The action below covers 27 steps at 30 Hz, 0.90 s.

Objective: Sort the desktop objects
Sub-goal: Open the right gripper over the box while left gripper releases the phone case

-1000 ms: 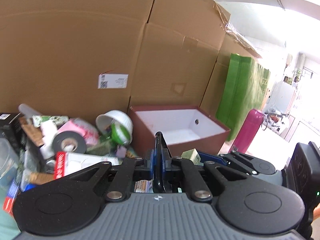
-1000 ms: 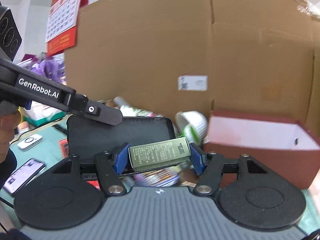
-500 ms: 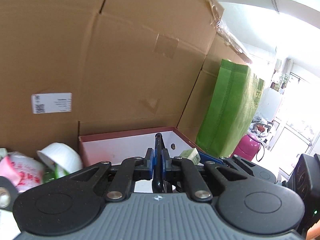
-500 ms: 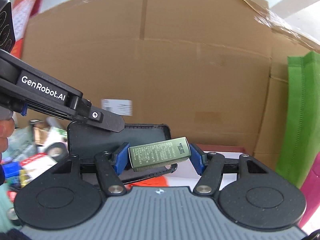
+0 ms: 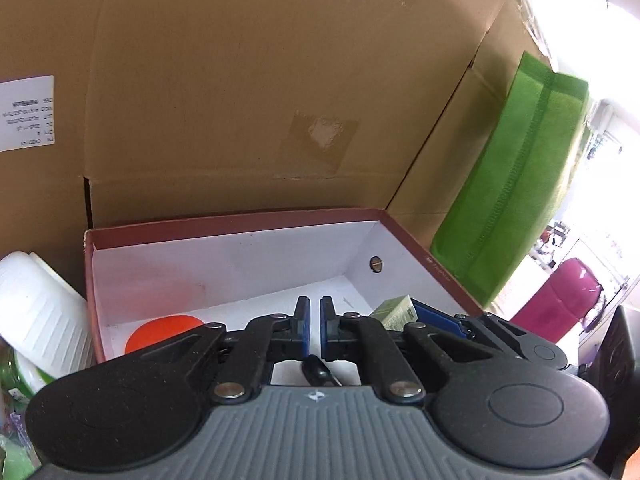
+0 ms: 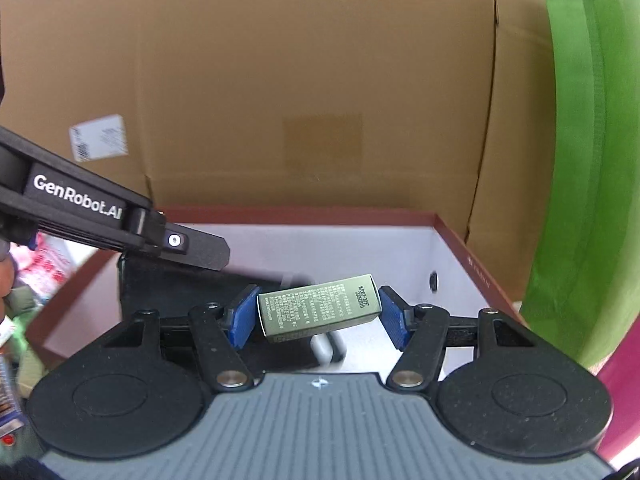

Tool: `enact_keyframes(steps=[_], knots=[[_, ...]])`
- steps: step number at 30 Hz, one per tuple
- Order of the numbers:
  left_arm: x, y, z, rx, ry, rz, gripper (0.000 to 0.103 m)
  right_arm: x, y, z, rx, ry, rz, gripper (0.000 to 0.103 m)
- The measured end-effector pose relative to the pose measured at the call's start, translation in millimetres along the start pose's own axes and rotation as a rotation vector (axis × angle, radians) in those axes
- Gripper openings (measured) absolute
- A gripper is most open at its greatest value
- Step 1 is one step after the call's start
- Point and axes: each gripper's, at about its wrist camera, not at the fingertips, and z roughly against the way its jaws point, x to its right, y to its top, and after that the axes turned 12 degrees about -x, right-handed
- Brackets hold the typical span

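Observation:
A dark red box with white inside (image 5: 236, 224) (image 6: 452, 228) stands against the cardboard. My left gripper (image 5: 314, 330) hangs over it with a small gap between its blue pads and nothing in them; a black flat phone-like object (image 5: 318, 372) (image 6: 168, 292) lies just below inside the box. My right gripper (image 6: 318, 314) is also over the box; a small olive-green carton (image 6: 320, 306) (image 5: 394, 308) sits tilted between its blue pads, which stand slightly apart from its ends. An orange round object (image 5: 160, 332) lies in the box.
Large cardboard boxes (image 5: 240, 80) form a wall behind. A green bag (image 5: 516, 200) (image 6: 592, 160) leans at the right, with a pink flask (image 5: 556, 300) near it. A white bowl (image 5: 36, 312) and clutter lie left of the red box.
Both grippers moved right and over the red box. The left gripper let go of the black flat object, which now lies below it. The right pads spread around the green carton.

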Motion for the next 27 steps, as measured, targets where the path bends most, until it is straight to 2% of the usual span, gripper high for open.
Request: enact_keyframes(steps=[4,6,7,8,9,10,12,15,16,22,27], knots=[[4.0,1.0,-11.7,-0.012,0.027,-0.04,0.002,-1.5,-1.4,-17.6,-0.029,-0.004,0.002,0.063],[4.3,-0.5,-11.3,0.006,0.042,-0.045,0.017,-2.3,-0.6,-23.5,-0.044,-0.005,0.008,0.063],[4.2,-0.7,-10.3,0.013,0.039,-0.048,0.052,-3.7,-1.3,-24.6,-0.048,-0.003,0.014,0.065],[3.0,-2.5,-7.4,0.023,0.03,-0.045,0.087,-5.3,-2.1,-24.4,-0.047,-0.001,0.024,0.074],[2.1,-3.9,-4.3,0.048,0.025,-0.034,0.097,-5.3,-3.0,-22.8,-0.036,-0.004,0.028,0.08],[1.0,-7.0,0.8,0.082,0.029,-0.021,0.101,-6.3,-4.0,-20.9,-0.023,-0.013,0.034,0.089],[1.7,-10.1,8.5,0.121,0.052,-0.011,0.101,-9.3,-4.6,-16.4,-0.012,-0.036,0.046,0.091],[2.3,-11.7,13.4,0.102,0.072,-0.013,0.102,-13.6,-6.3,-9.0,-0.009,-0.067,0.047,0.092],[3.4,-12.3,14.1,0.096,0.078,-0.013,0.102,-15.1,-7.6,-5.9,-0.004,-0.072,0.046,0.096],[14.4,-23.9,25.4,0.109,0.134,-0.038,0.102,-23.7,-18.6,15.0,0.012,-0.068,0.017,0.096],[24.3,-35.8,38.8,0.113,0.144,-0.068,0.102,-32.6,-25.4,30.2,0.027,-0.062,0.018,0.096]])
